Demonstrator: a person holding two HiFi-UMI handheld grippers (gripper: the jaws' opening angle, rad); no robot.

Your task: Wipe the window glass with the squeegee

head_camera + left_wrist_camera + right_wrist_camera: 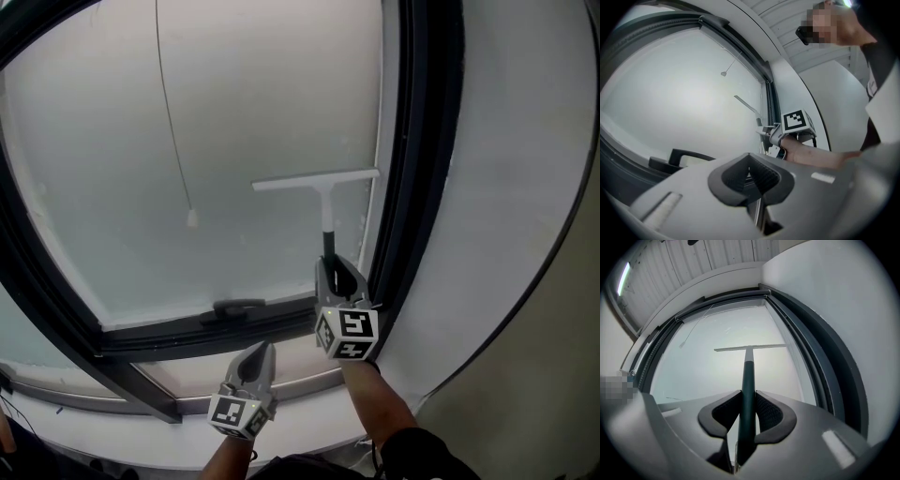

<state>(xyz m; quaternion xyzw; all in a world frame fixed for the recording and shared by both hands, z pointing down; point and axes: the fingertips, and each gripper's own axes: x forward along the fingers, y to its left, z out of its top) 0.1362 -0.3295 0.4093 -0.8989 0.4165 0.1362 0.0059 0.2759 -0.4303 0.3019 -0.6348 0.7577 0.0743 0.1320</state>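
Right gripper (748, 398) clamped on the squeegee (749, 348) handle, blade against the window glass (712, 329), left gripper (751, 161) jaws together, holding nothing.

Head view from behind, gripper views close, all toward the window glass (94, 187).

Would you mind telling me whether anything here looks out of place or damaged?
Nothing stands out: the squeegee sits roughly level before the window glass near the right frame, its handle clamped in the right tongs, and the pull cord hangs straight, clear of it.
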